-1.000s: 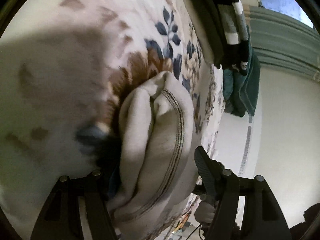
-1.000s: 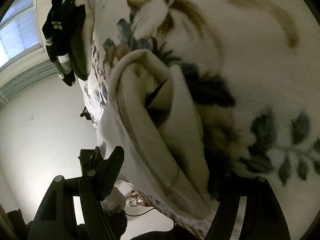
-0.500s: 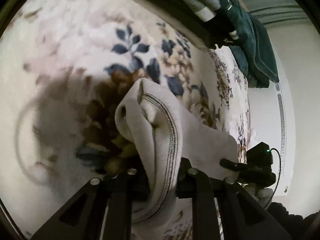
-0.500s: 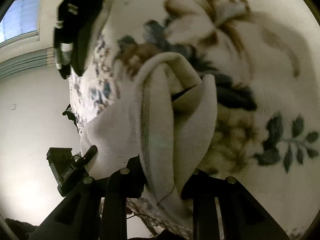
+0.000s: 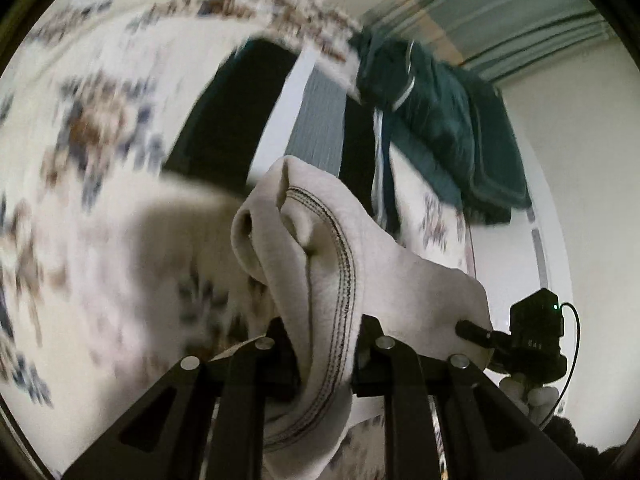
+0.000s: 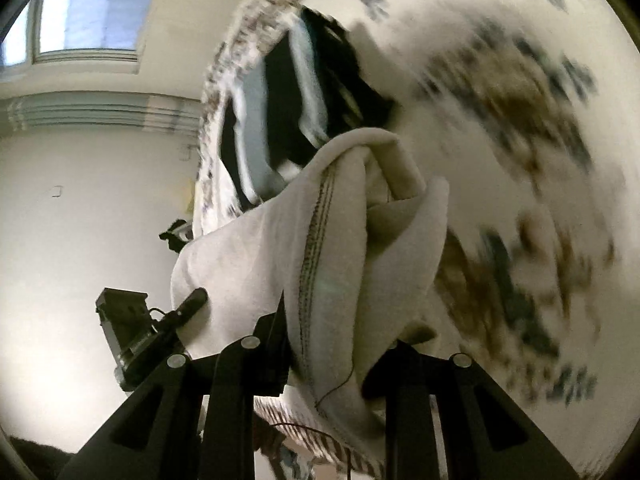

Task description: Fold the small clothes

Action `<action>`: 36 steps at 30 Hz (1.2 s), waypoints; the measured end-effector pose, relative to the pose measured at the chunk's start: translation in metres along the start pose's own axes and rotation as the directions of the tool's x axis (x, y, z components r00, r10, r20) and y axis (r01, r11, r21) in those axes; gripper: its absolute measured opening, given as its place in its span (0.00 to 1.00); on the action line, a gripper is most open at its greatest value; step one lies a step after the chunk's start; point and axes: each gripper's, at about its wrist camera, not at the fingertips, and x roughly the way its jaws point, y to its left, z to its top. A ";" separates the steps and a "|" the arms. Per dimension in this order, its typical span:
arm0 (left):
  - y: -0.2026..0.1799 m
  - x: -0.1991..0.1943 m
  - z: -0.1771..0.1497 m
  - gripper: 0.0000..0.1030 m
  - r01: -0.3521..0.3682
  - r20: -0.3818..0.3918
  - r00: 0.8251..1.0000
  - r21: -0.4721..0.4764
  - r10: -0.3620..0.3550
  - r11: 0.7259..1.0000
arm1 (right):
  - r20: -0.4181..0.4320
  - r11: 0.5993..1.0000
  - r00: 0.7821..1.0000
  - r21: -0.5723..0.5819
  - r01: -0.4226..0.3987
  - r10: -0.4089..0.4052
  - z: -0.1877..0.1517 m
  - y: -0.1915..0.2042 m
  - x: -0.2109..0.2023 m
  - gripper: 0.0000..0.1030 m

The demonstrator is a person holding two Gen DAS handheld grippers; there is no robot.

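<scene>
A small cream garment (image 5: pixel 320 264) with a dark stitched hem is bunched and lifted off the floral blanket (image 5: pixel 92 184). My left gripper (image 5: pixel 324 356) is shut on one end of it. My right gripper (image 6: pixel 328 356) is shut on the other end of the same cream garment (image 6: pixel 340 240). The cloth spans between the two grippers; each view shows the other gripper's finger at the far edge of the cloth. Both views are motion-blurred.
A black, white and grey striped garment (image 5: pixel 304 120) lies further back on the blanket, also in the right wrist view (image 6: pixel 304 108). A dark green garment (image 5: pixel 452 136) lies near the blanket's far edge. White walls and a window (image 6: pixel 88 8) lie beyond.
Both grippers went from open around the cream garment to shut on it, then lifted it and carried it toward the striped garment. The views tilted up toward the wall.
</scene>
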 end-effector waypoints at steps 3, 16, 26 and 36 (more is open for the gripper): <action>-0.005 0.006 0.055 0.14 -0.028 0.046 0.999 0.018 0.028 0.999 | 0.032 0.999 0.999 -0.033 -0.005 0.006 0.053 0.031 0.010 0.23; 0.045 0.091 0.175 0.20 -0.222 -0.001 0.975 0.054 0.223 0.974 | 0.011 0.982 0.985 -0.082 0.171 -0.171 0.214 0.077 0.109 0.24; 0.030 0.093 0.155 0.79 -0.524 0.104 0.851 0.138 0.514 0.840 | 0.054 0.788 0.807 -0.186 0.587 -0.588 0.193 0.079 0.124 0.70; -0.006 0.083 0.116 1.00 -0.662 0.158 0.750 0.199 0.643 0.723 | 0.229 0.542 0.573 -0.187 0.819 -0.787 0.141 0.096 0.105 0.99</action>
